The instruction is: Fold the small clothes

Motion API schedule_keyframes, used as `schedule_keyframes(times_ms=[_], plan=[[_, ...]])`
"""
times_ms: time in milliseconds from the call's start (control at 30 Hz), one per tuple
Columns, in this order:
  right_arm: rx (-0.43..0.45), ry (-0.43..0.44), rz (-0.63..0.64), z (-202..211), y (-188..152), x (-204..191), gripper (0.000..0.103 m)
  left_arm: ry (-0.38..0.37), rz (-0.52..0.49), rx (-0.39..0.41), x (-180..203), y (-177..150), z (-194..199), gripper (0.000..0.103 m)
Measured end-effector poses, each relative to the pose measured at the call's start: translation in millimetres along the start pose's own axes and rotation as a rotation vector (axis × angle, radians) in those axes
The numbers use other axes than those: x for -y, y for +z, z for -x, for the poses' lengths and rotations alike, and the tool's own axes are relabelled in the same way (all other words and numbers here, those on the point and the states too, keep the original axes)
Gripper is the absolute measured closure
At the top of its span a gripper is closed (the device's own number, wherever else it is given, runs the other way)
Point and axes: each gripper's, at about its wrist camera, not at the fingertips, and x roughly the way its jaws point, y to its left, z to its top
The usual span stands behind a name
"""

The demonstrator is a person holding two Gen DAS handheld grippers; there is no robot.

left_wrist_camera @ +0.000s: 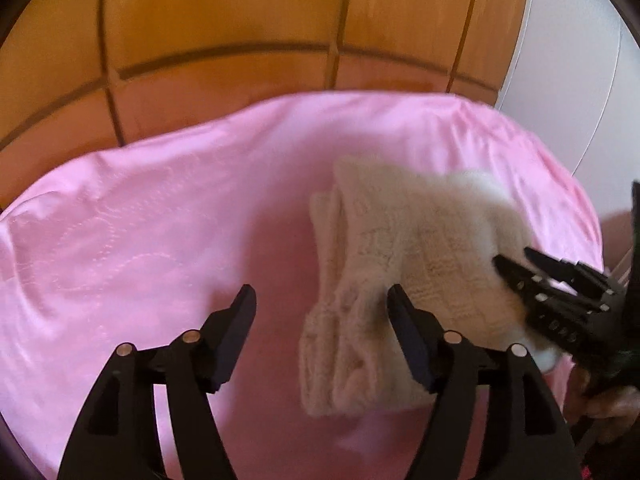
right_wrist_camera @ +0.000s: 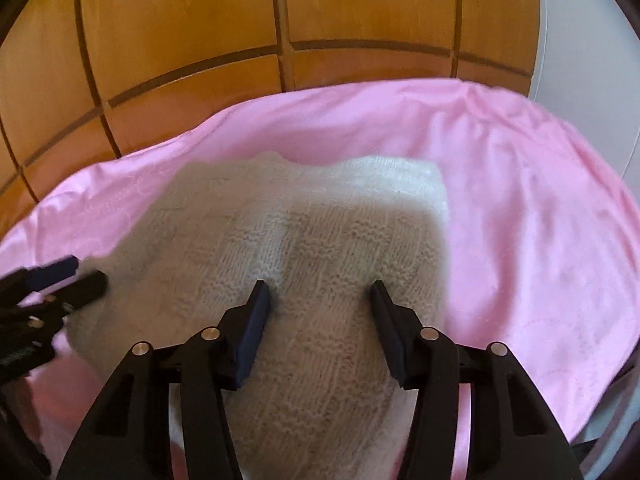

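A cream knitted garment (left_wrist_camera: pixel 404 276) lies folded on a pink satin cloth (left_wrist_camera: pixel 140 240). My left gripper (left_wrist_camera: pixel 320 300) is open and empty just above the garment's near left part. My right gripper (right_wrist_camera: pixel 318 292) is open, its fingers spread over the middle of the knit (right_wrist_camera: pixel 304 232). The right gripper also shows in the left wrist view (left_wrist_camera: pixel 516 262) at the garment's right edge. The left gripper shows in the right wrist view (right_wrist_camera: pixel 86 274) at the knit's left edge.
The pink cloth (right_wrist_camera: pixel 540 240) covers the work surface. Behind it stands a wooden cabinet front with panel grooves (left_wrist_camera: pixel 240 20). A white wall or door (left_wrist_camera: pixel 568 80) is at the far right.
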Motion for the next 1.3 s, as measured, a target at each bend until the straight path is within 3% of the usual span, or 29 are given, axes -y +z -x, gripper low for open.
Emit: schedule_keyframes(times_ms=[67,367,700,1300], plan=[[0.017,0.009,-0.036,15.5,-0.8,-2.9,0.03,0.013,0.01,0.032,-1.2,-0.6,15.1,0.025],[0.107,-0.098,-0.14,72.8,-14.5,-21.7,0.011,0.097,0.085,0.093,-16.3,-6.2,60.6,0.011],[0.14,-0.173,-0.17,105.6,-42.4,-32.5,0.007,0.172,0.143,0.129,-33.7,-29.5,89.3,0.003],[0.152,-0.255,-0.121,117.0,-52.7,-50.9,0.004,0.272,0.123,0.201,-29.8,-48.0,116.8,0.002]])
